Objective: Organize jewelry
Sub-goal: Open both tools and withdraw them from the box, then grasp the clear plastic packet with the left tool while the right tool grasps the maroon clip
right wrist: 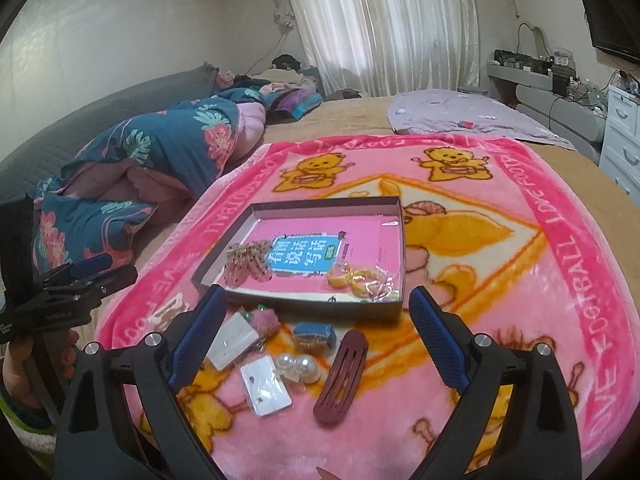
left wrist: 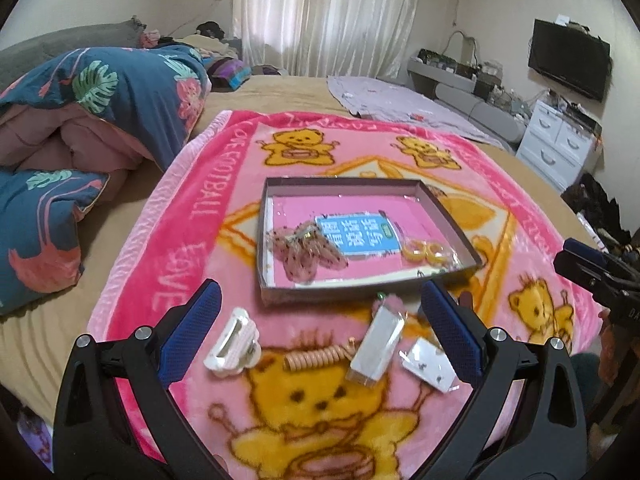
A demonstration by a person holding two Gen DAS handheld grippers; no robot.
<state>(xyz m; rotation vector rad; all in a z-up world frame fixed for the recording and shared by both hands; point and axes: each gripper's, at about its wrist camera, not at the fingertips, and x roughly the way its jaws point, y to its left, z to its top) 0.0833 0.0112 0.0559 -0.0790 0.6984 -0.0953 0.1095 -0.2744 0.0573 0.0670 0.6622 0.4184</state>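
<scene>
**Jewelry half sorted: both tools released above the loose pieces**

A pink bear-print blanket covers the near part of the bed, with a folded floral quilt at its left edge. A shallow cardboard tray sits near the middle of the blanket, lined pink with a blue printed label.

Left wrist view, left to right: the left tool stands released, its blue-padded jaws wide apart and nothing between the pads. Under it on the blanket lie a white hair claw, a coiled peach hair tie, a clear-wrapped packet and an earring card — all outside the tray, just beside its near wall. Inside the tray, a bunch of pink speckled pieces rests at the left and yellow rings in a clear bag at the right.

Right wrist view, left to right: the left tool shows at the far left edge, held in a hand. The right tool is also released, jaws wide and gripping nothing. Below it lie the packet, a pink fluffy piece touching it, the earring card, a blue-and-gold piece, two pearl beads and a maroon hair clip — each on the blanket, short of the tray's near wall.
</scene>
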